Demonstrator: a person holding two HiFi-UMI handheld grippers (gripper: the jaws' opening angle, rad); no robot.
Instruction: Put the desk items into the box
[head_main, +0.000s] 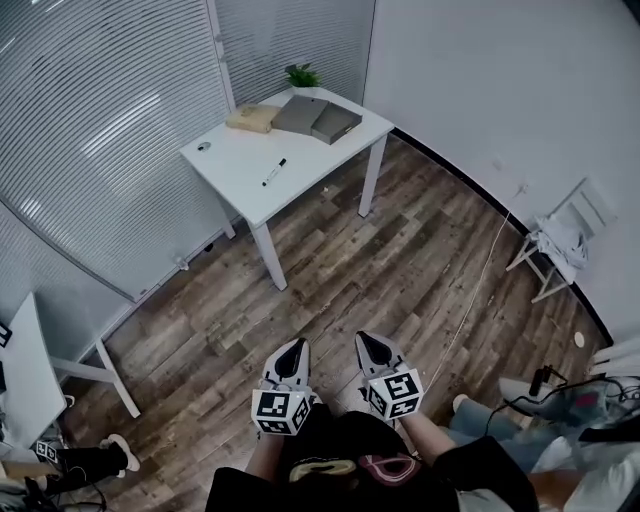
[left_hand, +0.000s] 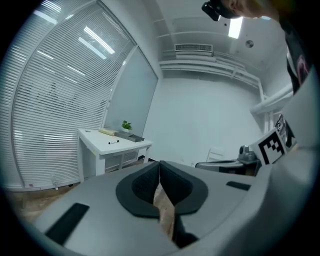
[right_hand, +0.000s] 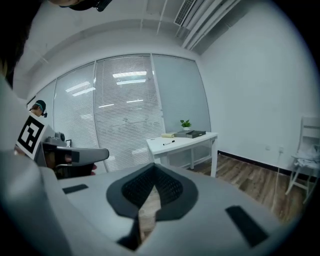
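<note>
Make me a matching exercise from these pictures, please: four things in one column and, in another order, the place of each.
Things:
1. marker
2. plant
3. grey box
4. folding chair

Places:
A. on the wooden floor, at the head view's right
B. lying alone near the middle of the white table
C. at the table's far edge, behind the box
D. beside the tan item

Pairs: 1-B, 2-C, 3-D, 4-A
</note>
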